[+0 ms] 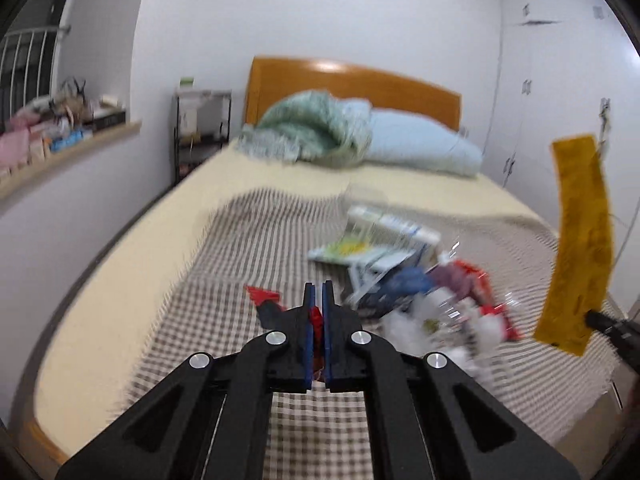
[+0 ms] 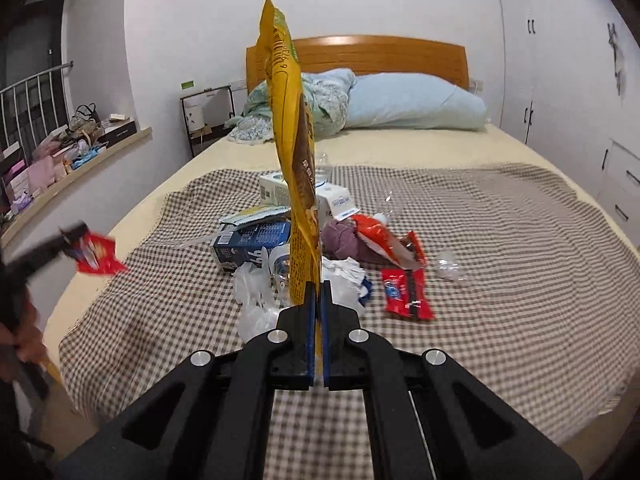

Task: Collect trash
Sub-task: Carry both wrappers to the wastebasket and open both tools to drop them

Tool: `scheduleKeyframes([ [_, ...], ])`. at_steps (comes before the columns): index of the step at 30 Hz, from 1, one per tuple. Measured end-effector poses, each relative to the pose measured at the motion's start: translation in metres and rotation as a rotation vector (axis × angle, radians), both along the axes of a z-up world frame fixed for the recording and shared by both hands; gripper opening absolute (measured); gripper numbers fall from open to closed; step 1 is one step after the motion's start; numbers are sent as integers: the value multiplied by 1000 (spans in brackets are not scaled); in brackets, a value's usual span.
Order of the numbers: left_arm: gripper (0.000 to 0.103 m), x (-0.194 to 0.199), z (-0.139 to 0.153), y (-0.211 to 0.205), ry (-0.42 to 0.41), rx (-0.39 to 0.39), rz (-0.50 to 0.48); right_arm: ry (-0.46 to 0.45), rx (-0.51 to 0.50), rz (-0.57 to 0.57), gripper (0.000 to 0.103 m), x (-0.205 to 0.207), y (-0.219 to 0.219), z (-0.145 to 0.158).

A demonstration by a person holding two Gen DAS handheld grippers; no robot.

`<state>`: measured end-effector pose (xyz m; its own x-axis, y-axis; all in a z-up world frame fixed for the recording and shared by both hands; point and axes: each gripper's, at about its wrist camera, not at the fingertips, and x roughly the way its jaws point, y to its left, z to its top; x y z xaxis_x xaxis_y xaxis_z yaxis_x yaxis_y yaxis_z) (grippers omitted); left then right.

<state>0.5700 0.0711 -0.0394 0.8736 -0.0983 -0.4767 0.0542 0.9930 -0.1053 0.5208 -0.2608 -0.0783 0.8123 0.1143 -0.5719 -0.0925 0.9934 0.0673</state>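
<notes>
Trash lies heaped on a checked cloth (image 2: 500,280) spread over the bed (image 2: 400,148): a blue carton (image 2: 248,242), a white carton (image 2: 332,196), white plastic (image 2: 256,292), a purple wad (image 2: 340,236) and red wrappers (image 2: 406,292), all near the cloth's middle. Right gripper (image 2: 319,284) has its jaws pressed together on the bottom edge of a yellow bag (image 2: 290,140), which stands upright above the heap. Left gripper (image 1: 319,286) has its jaws pinching a red wrapper (image 1: 262,295), held off the cloth toward the bed's left edge. A blue pillow (image 2: 412,100) and a rumpled quilt (image 2: 324,96) lie against the wooden headboard (image 2: 380,52).
</notes>
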Motion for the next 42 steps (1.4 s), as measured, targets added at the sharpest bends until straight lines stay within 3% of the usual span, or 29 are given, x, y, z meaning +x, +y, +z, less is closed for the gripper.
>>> scheduleKeyframes([
  [5,0,-54,51,-22,-76,-33,-95,-15,-11,-28,2,-42,-25,15],
  [8,0,-82,65,-56,-64,-58,-176,-17,-26,-50,2,-72,-48,18],
  [13,0,-120,62,-138,14,-32,-297,23,-78,-120,2,-130,-105,0],
  [16,0,-140,43,-201,80,-22,-390,91,-108,-170,2,-165,-146,-24],
  [20,0,-167,4,-282,143,9,-531,235,-163,-224,2,-204,-187,-75],
  [22,0,-175,-31,-324,200,34,-584,338,-172,-230,2,-224,-204,-115],
  [25,0,-188,-87,-380,324,44,-701,468,-193,-226,2,-244,-222,-169],
  [27,1,-187,-137,-415,437,122,-747,553,-227,-217,2,-250,-229,-208],
  [30,1,-186,-195,-448,560,258,-747,683,-202,-211,2,-258,-242,-266],
  [36,1,-168,-278,-495,896,263,-721,848,-163,-192,2,-255,-262,-342],
  [39,1,-165,-310,-513,997,300,-688,911,-154,-178,2,-243,-272,-374],
  [42,2,-164,-338,-532,1018,431,-669,949,-161,-170,2,-233,-280,-400],
])
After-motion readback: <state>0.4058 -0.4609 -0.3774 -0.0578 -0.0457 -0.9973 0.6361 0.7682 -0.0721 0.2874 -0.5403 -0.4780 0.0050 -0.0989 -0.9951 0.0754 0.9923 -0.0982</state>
